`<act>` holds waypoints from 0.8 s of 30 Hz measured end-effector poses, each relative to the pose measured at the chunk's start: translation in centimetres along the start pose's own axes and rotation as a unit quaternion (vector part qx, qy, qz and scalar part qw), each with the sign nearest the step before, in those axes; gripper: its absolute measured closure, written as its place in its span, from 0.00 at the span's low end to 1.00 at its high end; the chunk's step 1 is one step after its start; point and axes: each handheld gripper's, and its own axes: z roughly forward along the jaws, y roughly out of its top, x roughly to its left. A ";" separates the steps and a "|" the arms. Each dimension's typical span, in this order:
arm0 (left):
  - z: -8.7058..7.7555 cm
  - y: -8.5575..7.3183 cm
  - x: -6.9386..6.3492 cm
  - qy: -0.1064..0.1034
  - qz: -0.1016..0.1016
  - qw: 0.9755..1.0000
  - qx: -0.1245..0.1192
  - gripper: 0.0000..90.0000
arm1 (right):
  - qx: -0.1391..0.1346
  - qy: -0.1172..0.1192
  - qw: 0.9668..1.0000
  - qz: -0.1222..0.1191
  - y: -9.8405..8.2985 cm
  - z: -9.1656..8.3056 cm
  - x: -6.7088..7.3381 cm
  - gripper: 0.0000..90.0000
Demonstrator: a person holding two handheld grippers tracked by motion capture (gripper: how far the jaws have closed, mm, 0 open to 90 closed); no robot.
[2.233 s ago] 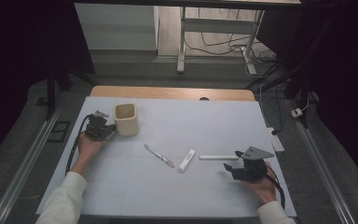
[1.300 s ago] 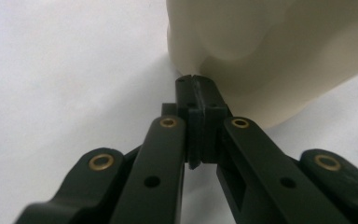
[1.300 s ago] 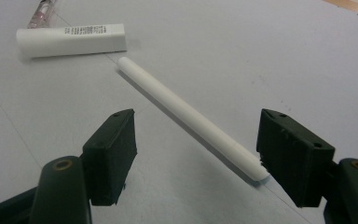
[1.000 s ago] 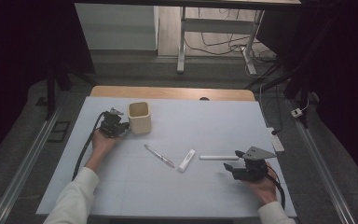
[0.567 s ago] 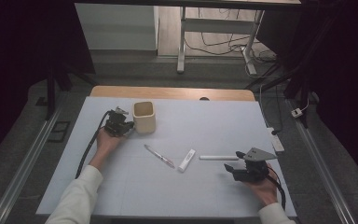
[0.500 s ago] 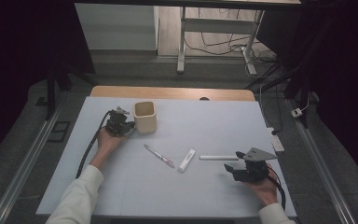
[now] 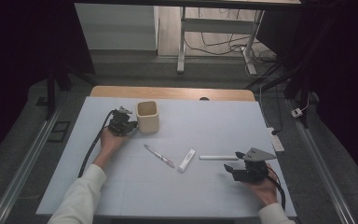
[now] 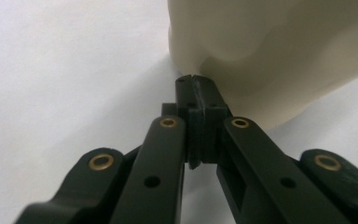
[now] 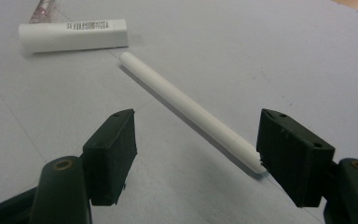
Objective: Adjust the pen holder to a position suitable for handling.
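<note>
A cream cup (image 7: 148, 116) stands upright at the back left of the pale blue mat (image 7: 205, 121). My left gripper (image 7: 131, 125) is shut, and its tips rest against the cup's left side low down; in the left gripper view the joined tips (image 8: 196, 81) meet the base of the cup (image 8: 270, 51). My right gripper (image 7: 232, 162) is open near the front right, low over the mat. A white pen (image 9: 186, 109) lies flat between its jaws, one end by the right jaw. In the high view the white pen (image 7: 218, 157) points left.
A white capped tube (image 7: 186, 160) and a clear pen with a pink inside (image 7: 159, 156) lie mid-mat, and the tube (image 9: 72, 33) sits beyond the white pen. A wooden table edge (image 7: 172, 92) runs behind the mat, with metal rails at both sides.
The left gripper and the cup have slid together to the right and a little farther back across the mat. The right gripper and the pens have stayed put.
</note>
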 end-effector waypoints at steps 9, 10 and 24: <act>0.7 0.8 -0.6 -0.006 0.005 1.000 0.000 0.99 | 0.000 -0.002 1.000 -0.002 0.0 -0.1 0.0 0.32; 0.8 0.8 -0.6 -0.006 0.005 1.000 0.000 0.98 | 0.001 -0.002 1.000 -0.003 0.0 -0.1 0.0 0.32; 2.1 2.5 -1.8 -0.007 0.016 1.000 0.011 0.99 | 0.002 -0.001 1.000 -0.005 0.0 0.0 0.1 0.32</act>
